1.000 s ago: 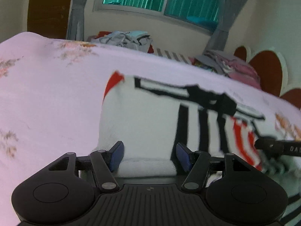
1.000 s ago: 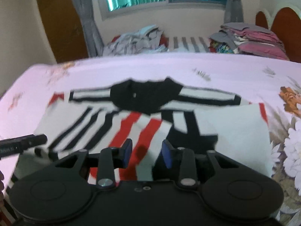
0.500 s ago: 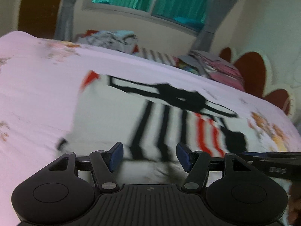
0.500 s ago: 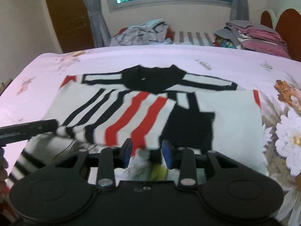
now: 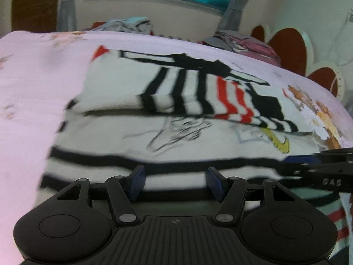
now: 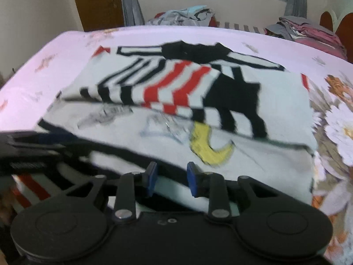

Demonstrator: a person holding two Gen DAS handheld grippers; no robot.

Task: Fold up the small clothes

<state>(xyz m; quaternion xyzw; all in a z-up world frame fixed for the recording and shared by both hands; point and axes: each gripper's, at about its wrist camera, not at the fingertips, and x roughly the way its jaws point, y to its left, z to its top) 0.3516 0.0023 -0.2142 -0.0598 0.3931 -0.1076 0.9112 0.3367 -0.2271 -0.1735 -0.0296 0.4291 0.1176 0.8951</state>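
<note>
A white top [image 5: 176,137] with black and red stripes lies flat on the pink bedsheet [image 5: 33,88]. A striped sleeve is folded across its chest above a yellow crescent print [image 6: 209,145]. My left gripper [image 5: 174,182] hovers over the near striped hem, its jaws wide apart with cloth below them and nothing gripped. My right gripper [image 6: 171,180] sits over the same hem further right. Its jaws are closing, a gap still shows between the pads, and cloth lies under that gap. Each gripper shows side-on in the other's view: the right gripper [image 5: 320,170] and the left gripper [image 6: 33,145].
Loose clothes are piled at the bed's far edge, a grey heap [image 5: 125,24] and a pink-grey stack [image 5: 242,42]. A red scalloped headboard [image 5: 286,50] stands at the right. A wooden door [image 6: 97,2] and a window are behind. Floral print covers the sheet's right side [image 6: 335,119].
Both grippers have drawn back from the folded chest towards the near hem, so the printed lower part of the top now shows. The right jaws have narrowed a little.
</note>
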